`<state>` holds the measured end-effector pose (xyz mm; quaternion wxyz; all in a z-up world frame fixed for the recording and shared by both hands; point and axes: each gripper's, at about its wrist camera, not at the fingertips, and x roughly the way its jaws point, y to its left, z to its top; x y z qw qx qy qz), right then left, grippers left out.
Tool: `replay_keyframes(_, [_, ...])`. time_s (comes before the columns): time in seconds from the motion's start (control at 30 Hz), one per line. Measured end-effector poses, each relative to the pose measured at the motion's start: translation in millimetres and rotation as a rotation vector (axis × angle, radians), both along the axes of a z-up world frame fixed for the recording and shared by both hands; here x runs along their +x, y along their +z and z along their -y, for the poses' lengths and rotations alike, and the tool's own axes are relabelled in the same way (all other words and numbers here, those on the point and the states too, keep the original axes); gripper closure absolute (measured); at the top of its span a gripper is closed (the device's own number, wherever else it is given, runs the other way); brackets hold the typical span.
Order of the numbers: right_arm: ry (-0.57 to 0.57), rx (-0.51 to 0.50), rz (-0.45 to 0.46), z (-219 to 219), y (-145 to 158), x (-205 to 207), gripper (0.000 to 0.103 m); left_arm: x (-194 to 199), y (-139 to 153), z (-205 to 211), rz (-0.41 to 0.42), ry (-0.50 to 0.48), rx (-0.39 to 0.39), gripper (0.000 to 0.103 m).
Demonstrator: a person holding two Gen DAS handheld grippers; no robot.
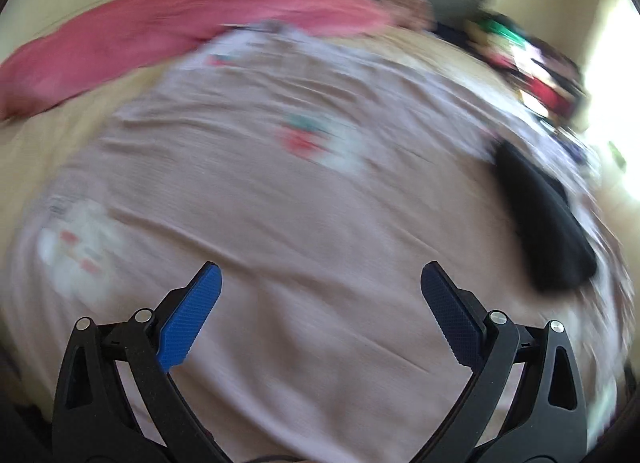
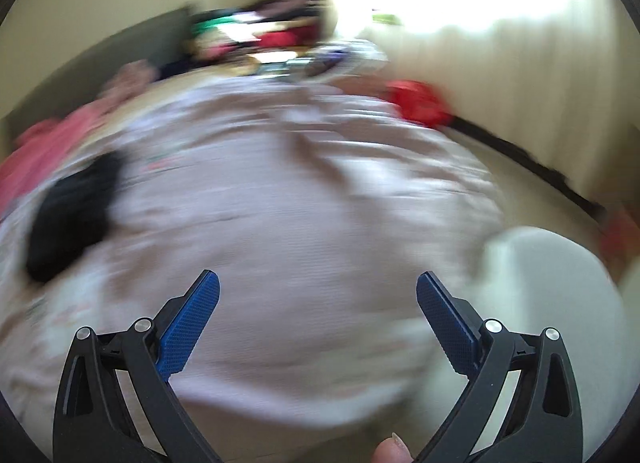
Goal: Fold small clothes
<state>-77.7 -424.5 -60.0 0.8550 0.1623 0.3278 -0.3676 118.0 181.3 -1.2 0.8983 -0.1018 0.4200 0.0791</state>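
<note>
A small black garment point(image 1: 540, 219) lies on a pale pink patterned sheet point(image 1: 280, 203) at the right of the left wrist view. It also shows at the left of the right wrist view point(image 2: 72, 215). My left gripper point(image 1: 320, 283) is open and empty above the sheet, left of the garment. My right gripper point(image 2: 318, 287) is open and empty above the sheet point(image 2: 300, 203), right of the garment. Both views are motion-blurred.
A red-pink blanket point(image 1: 160, 31) lies along the far side of the bed. A heap of mixed clothes point(image 1: 532, 63) sits at the far corner. A red item point(image 2: 420, 103) lies at the bed's right edge. A white object point(image 2: 552, 303) is near my right gripper.
</note>
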Motion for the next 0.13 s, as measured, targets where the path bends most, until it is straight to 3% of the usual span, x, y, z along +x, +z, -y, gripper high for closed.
replay_keyframes(0.13, [-0.307,0.004,-0.108,93,-29,-55,0.005,32,2,-111,-0.033,0.250,0.095,0.009])
